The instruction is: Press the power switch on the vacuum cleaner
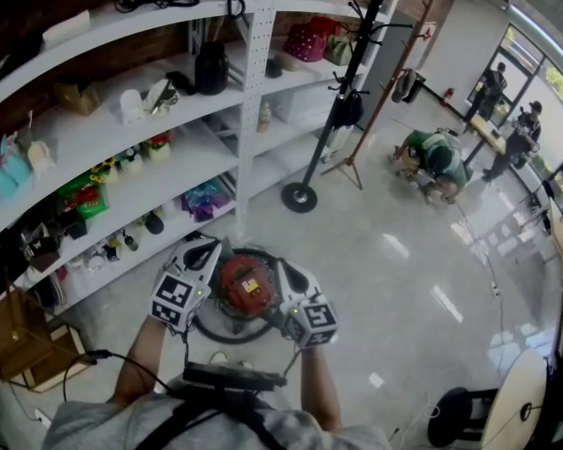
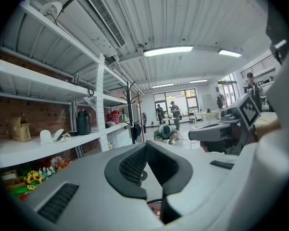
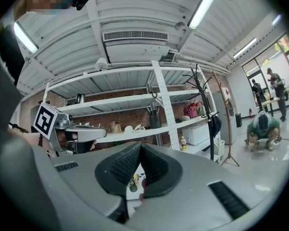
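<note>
Left claw (image 1: 209,249) and right claw (image 1: 287,272), both pressed together, are hanging either side of the red vacuum cleaner (image 1: 244,287) on the floor (image 1: 403,289).

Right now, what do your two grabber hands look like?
The left gripper and right gripper are pale grey shells with dark ribbed pads. Each carries a cube of black-and-white square markers. Grey short sleeves, black straps, a thin black cable by the left arm.
</note>
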The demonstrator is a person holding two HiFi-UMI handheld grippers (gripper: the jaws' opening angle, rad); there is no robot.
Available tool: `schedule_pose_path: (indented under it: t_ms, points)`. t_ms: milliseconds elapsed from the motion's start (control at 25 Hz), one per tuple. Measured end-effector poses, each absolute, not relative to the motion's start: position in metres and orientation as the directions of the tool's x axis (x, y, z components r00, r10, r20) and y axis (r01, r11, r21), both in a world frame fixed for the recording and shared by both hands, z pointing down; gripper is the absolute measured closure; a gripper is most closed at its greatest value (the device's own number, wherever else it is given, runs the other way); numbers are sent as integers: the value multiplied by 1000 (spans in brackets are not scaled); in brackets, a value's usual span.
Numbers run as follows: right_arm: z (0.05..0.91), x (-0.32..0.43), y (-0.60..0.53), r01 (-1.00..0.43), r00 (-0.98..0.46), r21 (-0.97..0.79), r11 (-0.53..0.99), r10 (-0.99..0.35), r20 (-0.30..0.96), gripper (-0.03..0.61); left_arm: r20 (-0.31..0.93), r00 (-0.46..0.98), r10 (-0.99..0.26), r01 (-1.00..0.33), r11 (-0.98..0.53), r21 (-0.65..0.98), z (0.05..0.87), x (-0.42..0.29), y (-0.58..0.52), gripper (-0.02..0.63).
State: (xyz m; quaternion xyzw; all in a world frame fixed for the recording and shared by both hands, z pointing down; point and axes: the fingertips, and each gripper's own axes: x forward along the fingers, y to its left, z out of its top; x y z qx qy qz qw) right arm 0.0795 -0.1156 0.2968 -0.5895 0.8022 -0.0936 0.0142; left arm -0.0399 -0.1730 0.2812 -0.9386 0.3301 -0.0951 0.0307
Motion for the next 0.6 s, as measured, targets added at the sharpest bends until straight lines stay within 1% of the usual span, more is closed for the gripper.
schedule_pose_path:
  t_ms: [600]
  points:
    - [300, 82, -120, -948, -300, -144, 284, -948, 107, 566, 167, 765, -622, -610, -783, -119, 284, -34, -175, 607]
